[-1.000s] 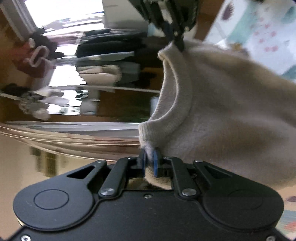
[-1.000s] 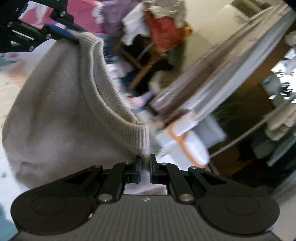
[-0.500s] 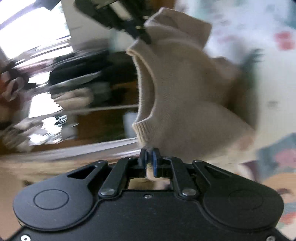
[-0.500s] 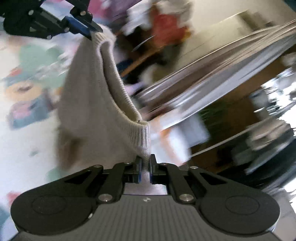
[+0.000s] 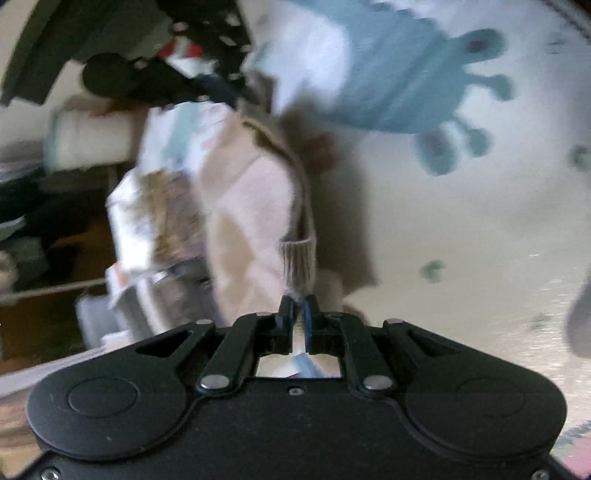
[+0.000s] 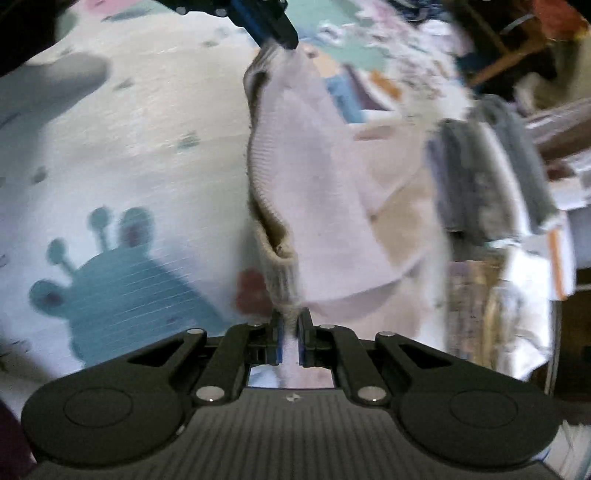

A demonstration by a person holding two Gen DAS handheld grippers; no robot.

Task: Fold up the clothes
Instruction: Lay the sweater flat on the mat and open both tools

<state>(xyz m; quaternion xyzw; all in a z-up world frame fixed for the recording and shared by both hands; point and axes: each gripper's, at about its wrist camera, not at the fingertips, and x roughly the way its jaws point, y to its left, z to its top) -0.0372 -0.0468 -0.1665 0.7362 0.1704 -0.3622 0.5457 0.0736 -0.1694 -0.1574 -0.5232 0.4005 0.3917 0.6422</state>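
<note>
Beige knit sweater [image 6: 317, 177], ribbed edge pinched in left gripper [image 5: 298, 308], right gripper [image 6: 290, 320]

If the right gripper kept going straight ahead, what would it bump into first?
Most likely the beige sweater the right gripper already pinches; farther along that line sits the left gripper, though depth is blurry.

— What is the garment?
— A cream knit sweater [image 6: 325, 192] with a ribbed band, blurred.
— Its pose?
— Stretched out by that ribbed edge [image 5: 299, 258], its body sagging over the pale patterned surface.
</note>
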